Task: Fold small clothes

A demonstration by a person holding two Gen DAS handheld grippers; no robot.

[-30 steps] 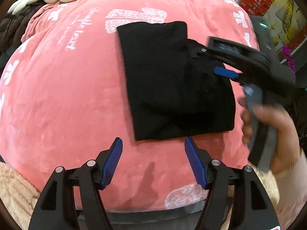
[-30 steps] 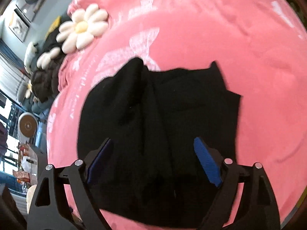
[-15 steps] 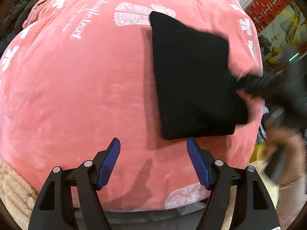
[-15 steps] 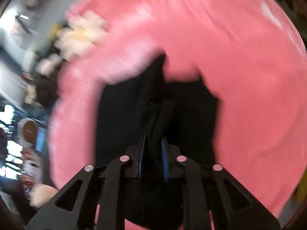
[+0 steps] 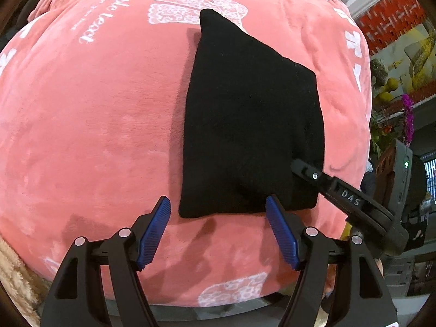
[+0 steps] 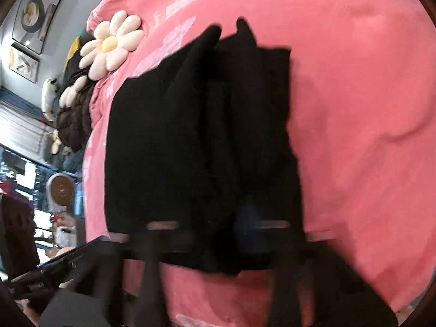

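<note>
A black garment (image 5: 253, 125) lies folded on the pink blanket (image 5: 95, 114), its near edge just beyond my left gripper (image 5: 218, 231), which is open and empty. In the right wrist view the same black garment (image 6: 201, 141) fills the middle in bunched folds. My right gripper (image 6: 218, 234) is motion-blurred at the garment's near edge; its fingers look spread, but I cannot tell whether cloth is held. In the left wrist view one right finger (image 5: 308, 170) rests at the garment's near right corner.
A flower-shaped cushion (image 6: 111, 43) and a dark brown padded item (image 6: 72, 114) lie at the blanket's far left. A beige fuzzy cover (image 5: 13, 278) shows at the near left. Room furniture and plants (image 5: 395, 114) stand beyond the right edge.
The right gripper went from open over the garment to pinched on a fold, then drew back to the near right corner. The garment now lies narrower and flatter.
</note>
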